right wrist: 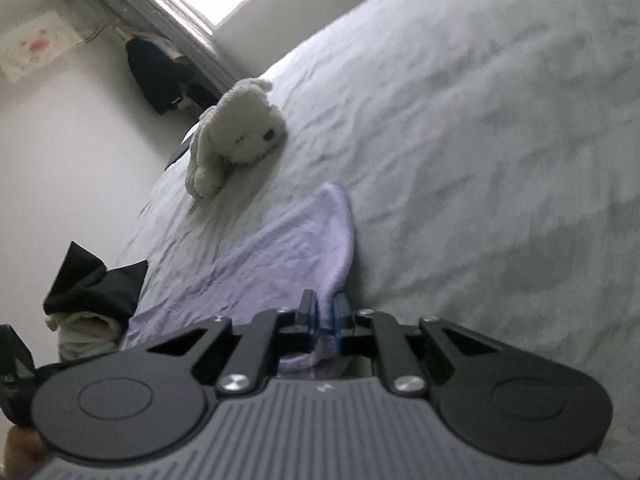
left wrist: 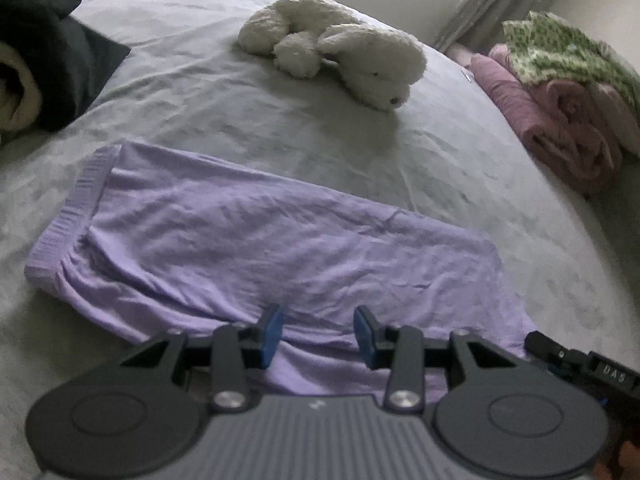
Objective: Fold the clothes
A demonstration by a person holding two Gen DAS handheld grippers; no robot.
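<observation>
A lilac garment [left wrist: 256, 240] with a ribbed waistband at its left end lies spread on the pale grey bed sheet [left wrist: 360, 152]. My left gripper [left wrist: 318, 334] hovers over the garment's near edge with its blue pads apart and only loose cloth below them. In the right wrist view the same lilac garment [right wrist: 280, 256] runs away from the camera, and my right gripper [right wrist: 324, 316] is shut on its near corner, a fold of cloth pinched between the blue pads. The right gripper's tip [left wrist: 540, 342] shows at the garment's right corner in the left wrist view.
A white plush dog [left wrist: 340, 50] lies further back on the bed. Folded pink cloth with a green patterned piece [left wrist: 560, 92] sits at the right edge. Dark clothing [left wrist: 44, 52] is piled at the left. A wall and window stand behind.
</observation>
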